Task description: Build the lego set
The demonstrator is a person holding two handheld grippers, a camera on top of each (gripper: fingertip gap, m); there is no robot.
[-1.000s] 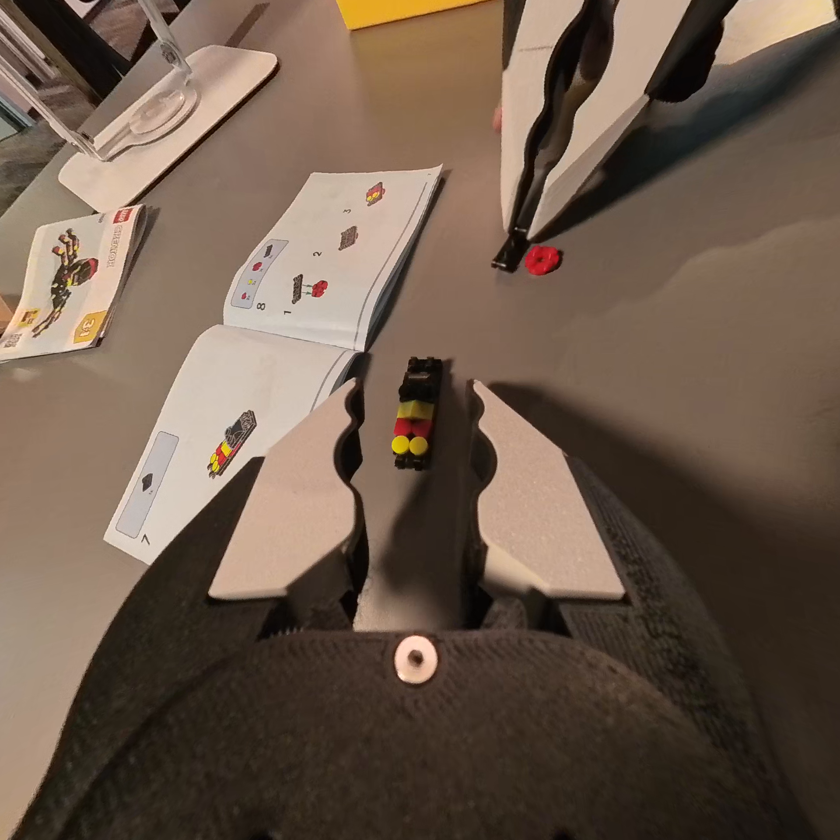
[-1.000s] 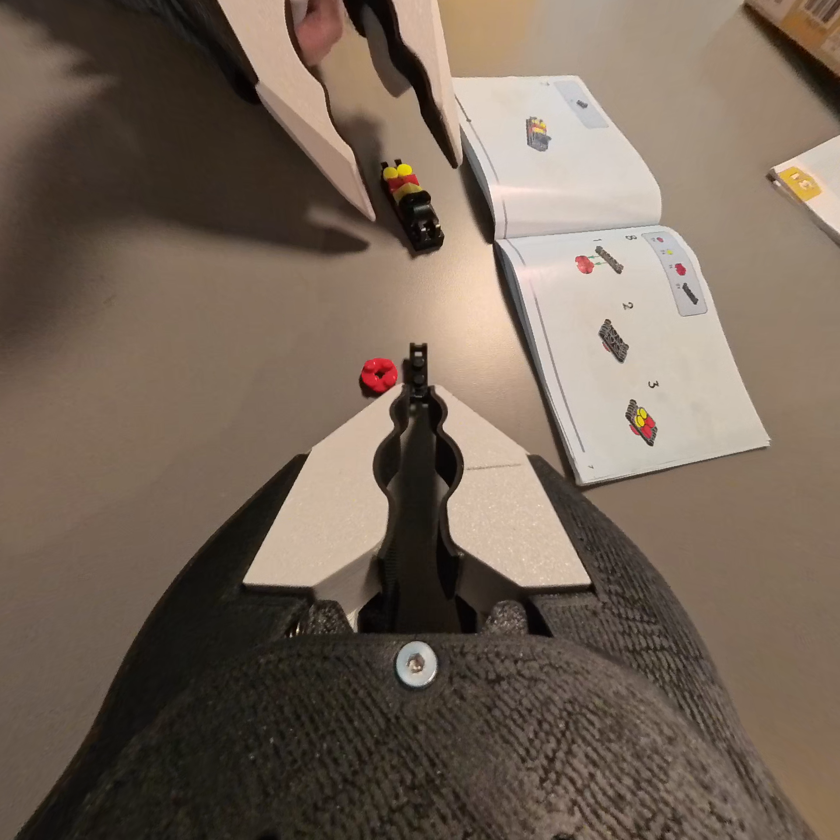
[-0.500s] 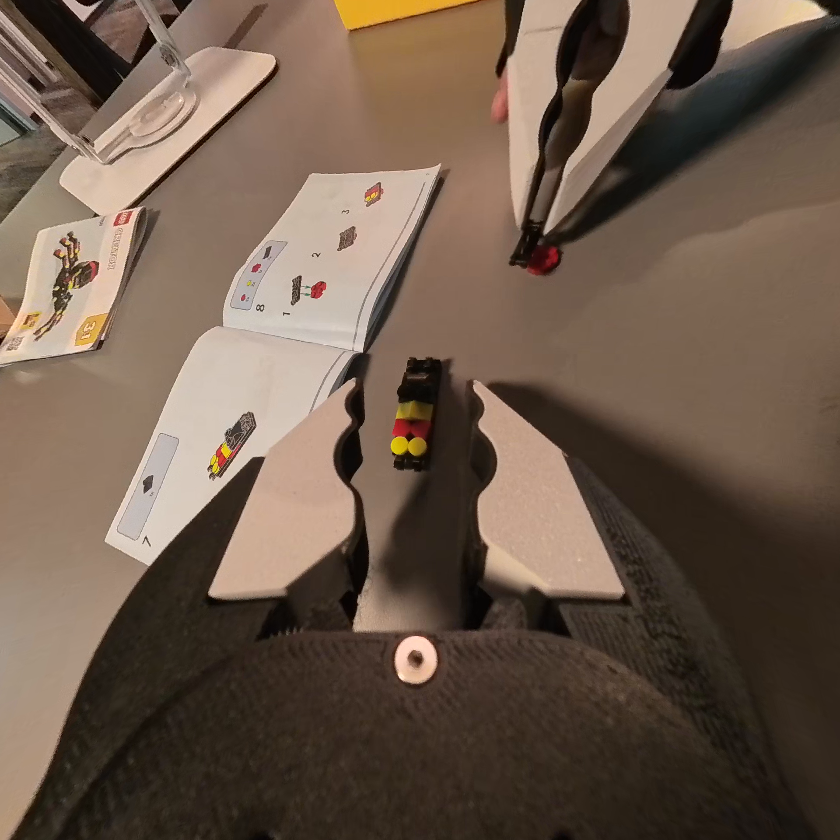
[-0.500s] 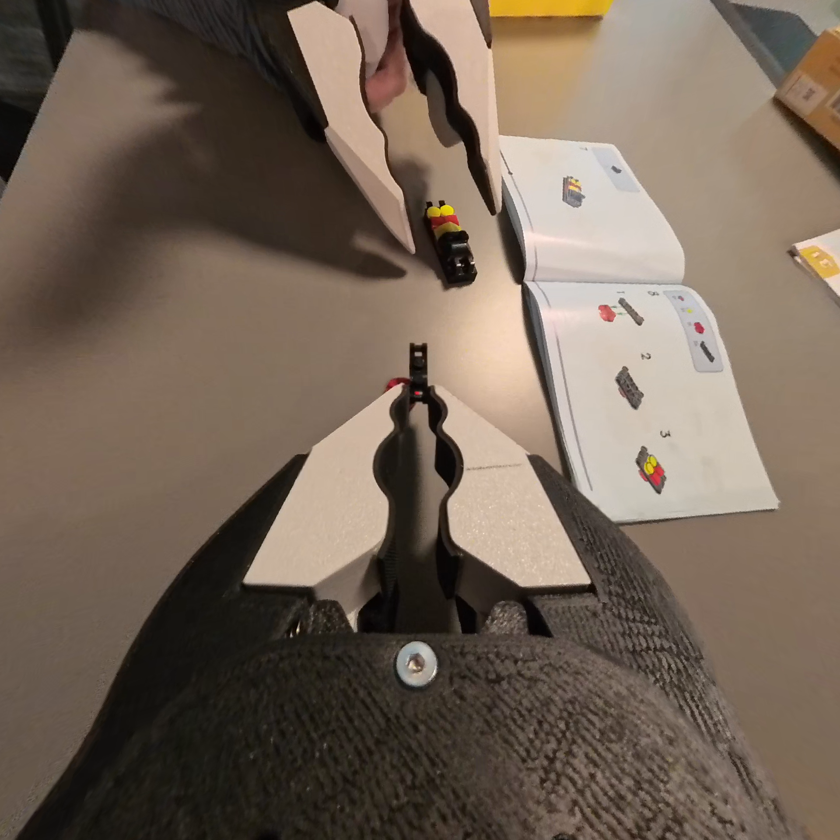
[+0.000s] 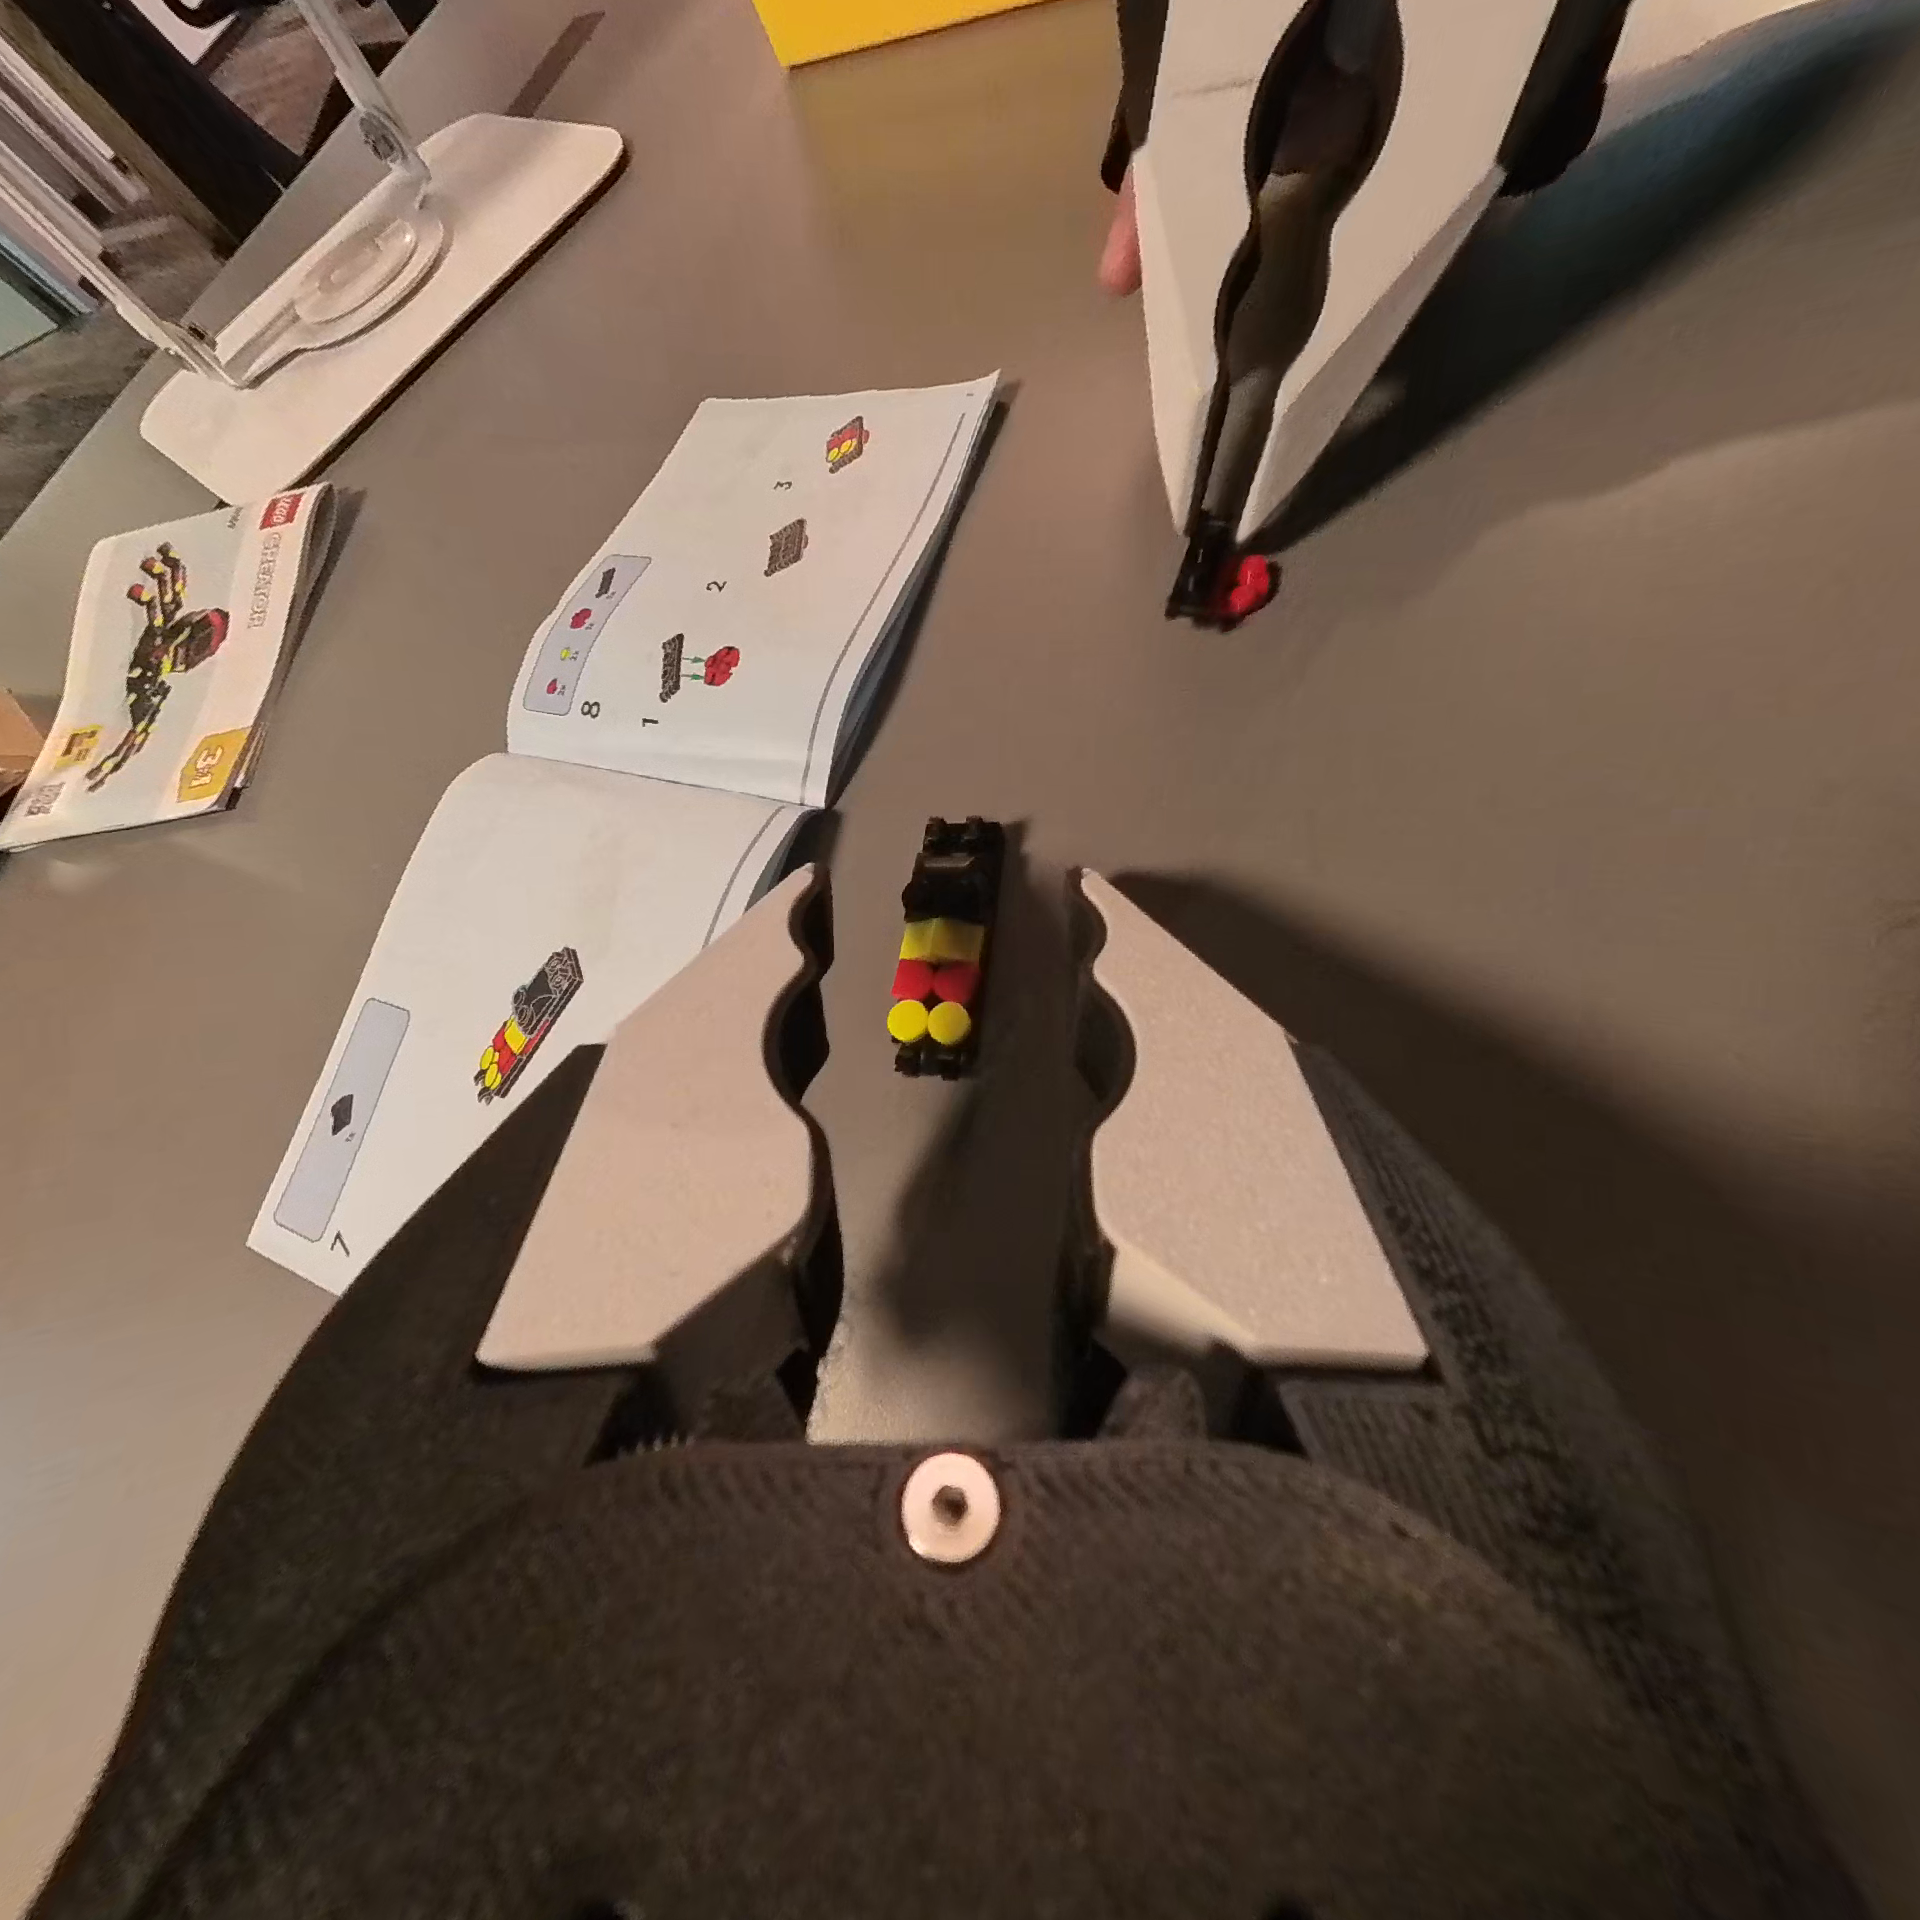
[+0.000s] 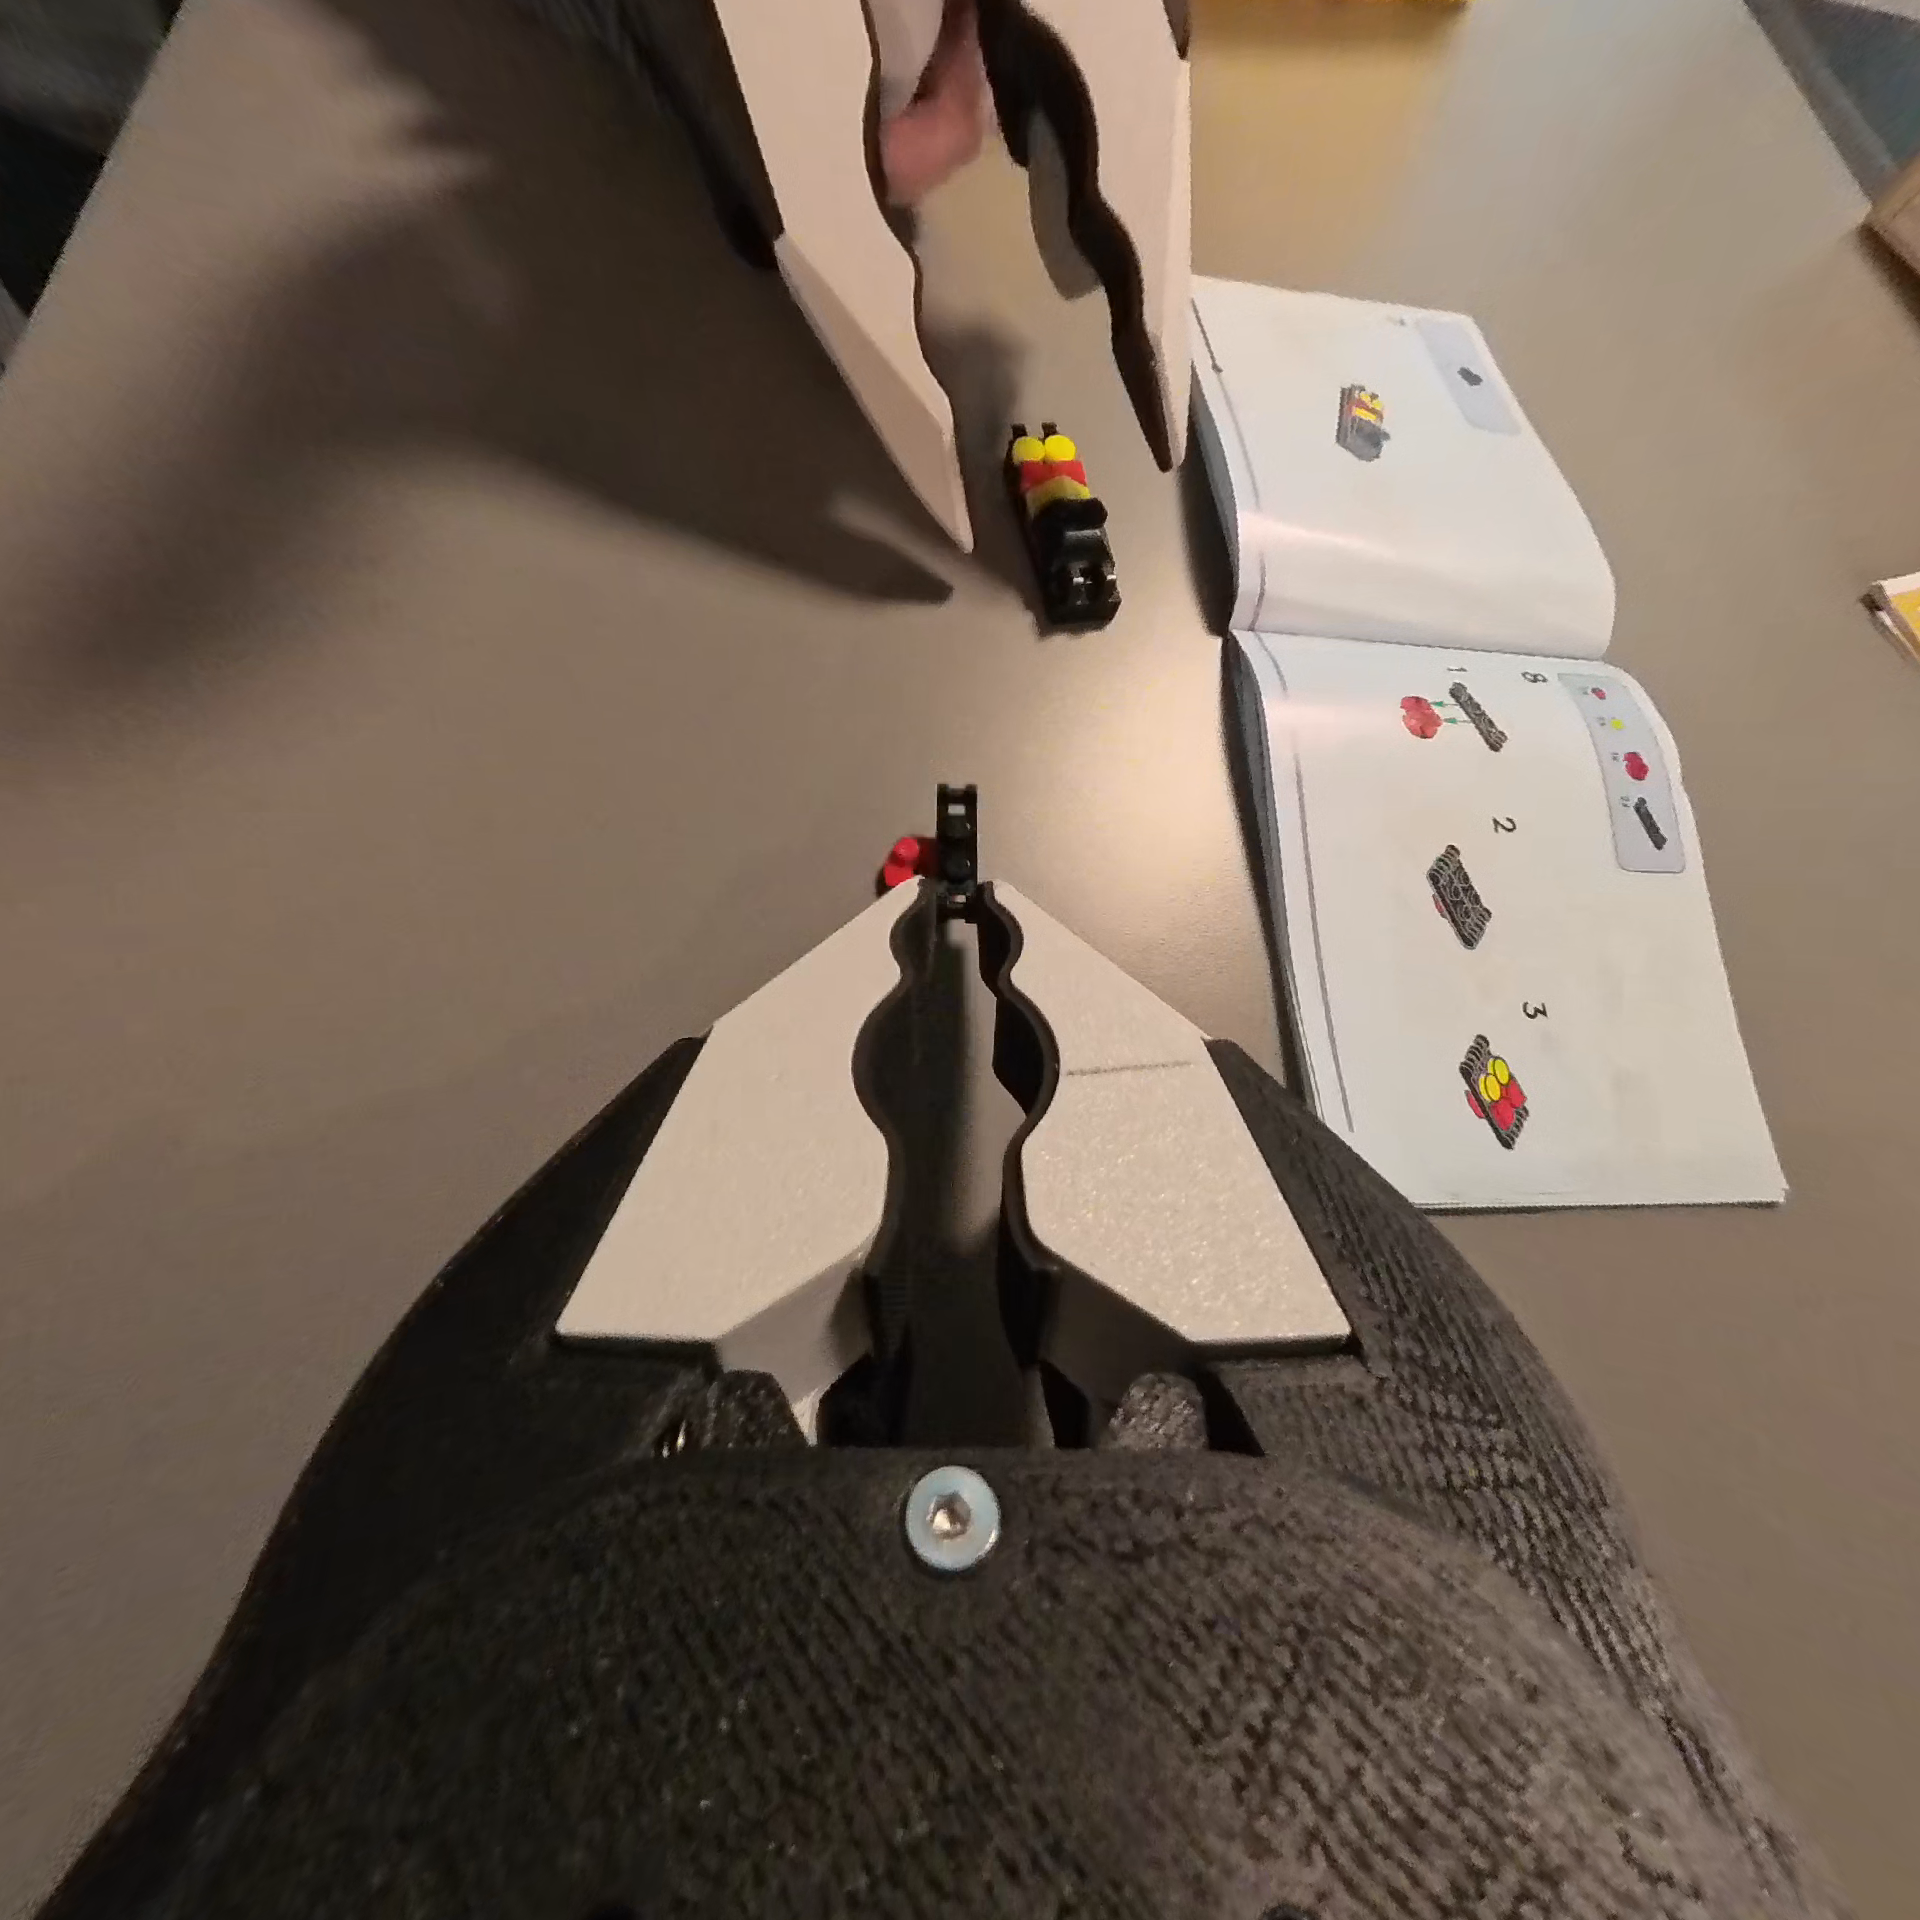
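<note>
In the left wrist view the left tongs (image 5: pixel 945 914) stand released on either side of the small black, red and yellow build (image 5: pixel 940 961) on the bench (image 5: pixel 1455 935), not touching it; closing off-centre could knock it sideways. In the right wrist view the right tongs (image 6: pixel 954 891) are clenched on a thin black plate (image 6: pixel 956 831) pressed against the red round piece (image 6: pixel 900 860). My worry: the loose red piece may skid instead of seating.

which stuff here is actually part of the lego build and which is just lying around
Part of the build:
- black plate held in the right gripper
- red piece
- small black, red and yellow model between the left gripper fingers
- open instruction booklet

Lying about:
- closed booklet
- white stand base
- yellow box
</note>
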